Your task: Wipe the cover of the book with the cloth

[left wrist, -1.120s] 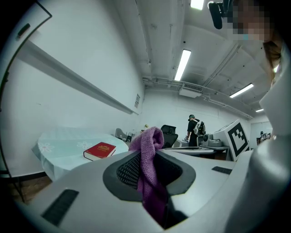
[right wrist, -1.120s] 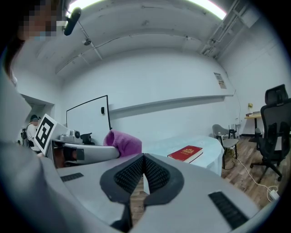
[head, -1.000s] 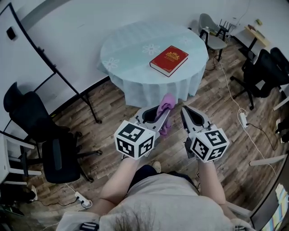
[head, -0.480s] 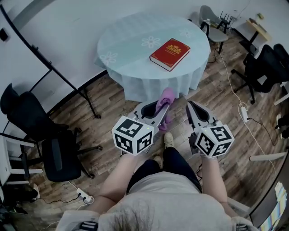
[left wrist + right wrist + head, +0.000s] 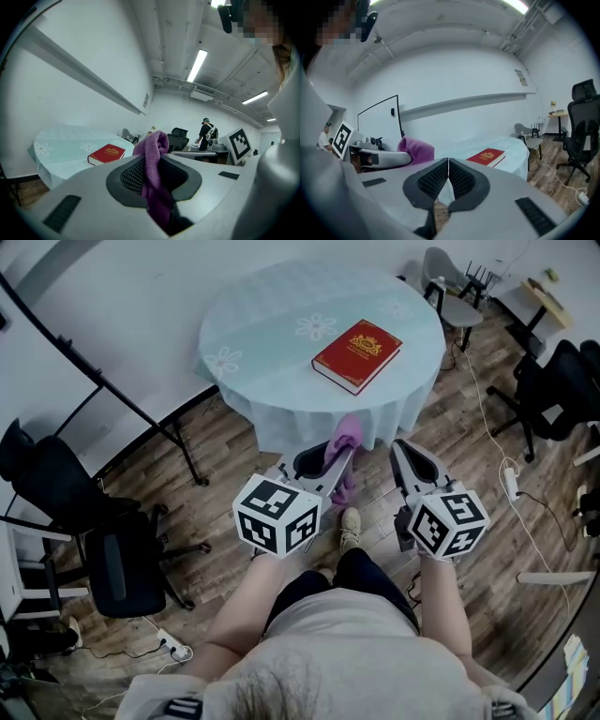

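Head view: left hand-held gripper (image 5: 338,461) grips cloth (image 5: 348,433), book (image 5: 356,355) lies on table (image 5: 267,357)

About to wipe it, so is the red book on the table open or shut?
Shut: the red book lies flat on the table, cover up, no pages spread.

your left gripper (image 5: 151,164) has its jaws closed on the purple cloth (image 5: 154,143), which bunches up above the pads and hangs down between them. past the jaws, to the left, the red book (image 5: 107,153) lies flat on the round table (image 5: 56,143) with its pale flowered covering, well apart from the cloth. farther back you can see a dark office chair (image 5: 178,136) and a person (image 5: 205,132) standing under long ceiling lights (image 5: 197,64).
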Motion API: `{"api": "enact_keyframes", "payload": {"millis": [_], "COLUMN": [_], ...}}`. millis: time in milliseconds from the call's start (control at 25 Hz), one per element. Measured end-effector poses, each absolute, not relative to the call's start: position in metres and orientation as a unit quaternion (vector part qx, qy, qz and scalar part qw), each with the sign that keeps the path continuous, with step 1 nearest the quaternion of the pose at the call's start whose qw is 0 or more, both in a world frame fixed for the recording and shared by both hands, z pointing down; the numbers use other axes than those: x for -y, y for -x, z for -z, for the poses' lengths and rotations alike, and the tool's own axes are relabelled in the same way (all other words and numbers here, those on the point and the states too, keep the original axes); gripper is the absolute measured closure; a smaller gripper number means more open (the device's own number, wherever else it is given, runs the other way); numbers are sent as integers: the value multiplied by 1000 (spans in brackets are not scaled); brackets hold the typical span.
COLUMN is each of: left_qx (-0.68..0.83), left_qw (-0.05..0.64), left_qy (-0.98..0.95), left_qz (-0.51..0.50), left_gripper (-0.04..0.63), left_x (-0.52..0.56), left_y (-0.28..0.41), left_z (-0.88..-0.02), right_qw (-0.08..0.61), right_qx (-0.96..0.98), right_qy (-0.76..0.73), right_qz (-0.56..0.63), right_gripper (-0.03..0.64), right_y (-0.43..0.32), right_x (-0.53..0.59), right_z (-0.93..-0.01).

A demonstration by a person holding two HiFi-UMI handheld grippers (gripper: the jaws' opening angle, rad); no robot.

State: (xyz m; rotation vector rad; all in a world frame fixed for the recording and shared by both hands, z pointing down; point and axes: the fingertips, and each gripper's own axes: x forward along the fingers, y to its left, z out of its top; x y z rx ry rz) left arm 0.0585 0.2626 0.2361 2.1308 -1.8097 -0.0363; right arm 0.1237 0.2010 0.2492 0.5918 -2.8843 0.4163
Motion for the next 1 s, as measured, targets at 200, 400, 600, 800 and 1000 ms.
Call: {"api": "enact_keyframes", "payload": {"millis": [200,400,600,800,1000], "left_qx": [637,644,652,661,665], "left_qw": [169,167,165,165,169], "left_qy": [-752,-746,-740,-732,-727], "left_qz": [12,13,14,9,9], "left_gripper": [514,514,514,514,514], "left_x": [-225,-185,-145,-111,-80], "left_y": [-45,-27,-12,-2,6], "left_z": [-234,-228,-223,-224,-228], "right_qw": [82,83,85,90,95], "right_qx": [969,973,976,977,977], "right_qy": [-186,-169,-149,-143,-137], "right_qz": [-137,-134,-132,-134,-133], "right_gripper": [594,594,594,594,594], "right_y": [-103,-78,-59,-48,-40], "right_x": [-163,-124,-90,-55,-23], "right_z": [-249,-242,-240,-244,-247]}}
